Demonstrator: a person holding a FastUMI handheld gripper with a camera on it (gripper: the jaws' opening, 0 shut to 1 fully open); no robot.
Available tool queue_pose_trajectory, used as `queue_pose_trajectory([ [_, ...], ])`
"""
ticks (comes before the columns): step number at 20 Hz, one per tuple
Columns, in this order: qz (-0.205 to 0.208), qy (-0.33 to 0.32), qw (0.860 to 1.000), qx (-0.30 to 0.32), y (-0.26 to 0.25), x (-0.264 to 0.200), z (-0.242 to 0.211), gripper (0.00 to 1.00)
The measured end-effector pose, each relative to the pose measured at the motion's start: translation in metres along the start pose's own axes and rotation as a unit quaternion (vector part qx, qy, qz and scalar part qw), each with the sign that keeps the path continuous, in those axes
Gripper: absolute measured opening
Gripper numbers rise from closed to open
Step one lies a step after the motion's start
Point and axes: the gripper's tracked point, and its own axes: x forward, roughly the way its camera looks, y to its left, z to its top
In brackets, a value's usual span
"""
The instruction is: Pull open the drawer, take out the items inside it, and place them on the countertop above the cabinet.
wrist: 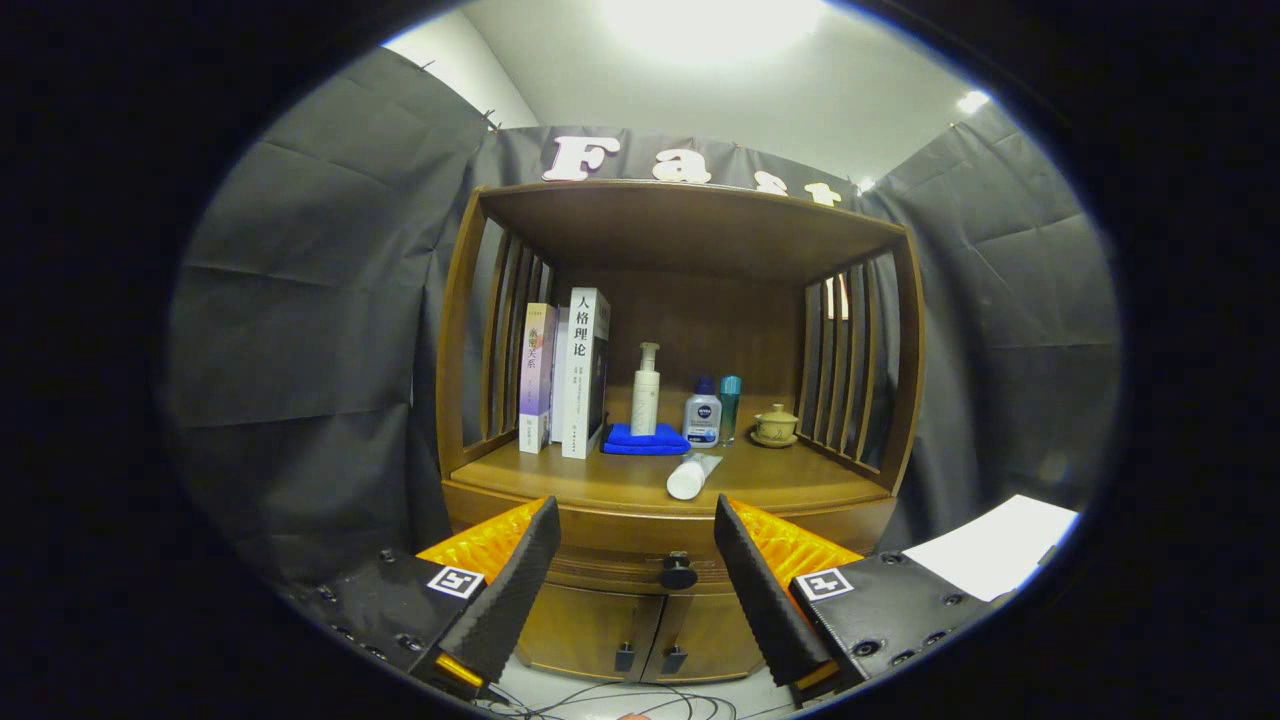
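Hand-held gripper (636, 525) level, fingers spread wide apart, holding nothing.

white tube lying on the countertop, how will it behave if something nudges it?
The white tube lies on its side near the countertop front edge, so it probably rolls or skids easily. It looks small and likely light. Its smooth surface may be slippery. The gripper is open, before the drawer knob.

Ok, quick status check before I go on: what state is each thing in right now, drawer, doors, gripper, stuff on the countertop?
drawer: shut, knob untouched
cabinet doors: shut
gripper: open, fingers spread either side of the knob, short of it
tube: lying on its side on the countertop
pump bottle: upright on the blue cloth
two small bottles: upright, capped
lidded cup: lid on
books: standing upright
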Motion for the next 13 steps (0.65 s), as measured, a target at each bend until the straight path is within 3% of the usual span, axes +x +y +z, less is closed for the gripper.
queue_pose_trajectory([
  [13, -0.013, -0.016, 1.000, 0.001, -0.006, -0.008, 0.011, 0.97],
])
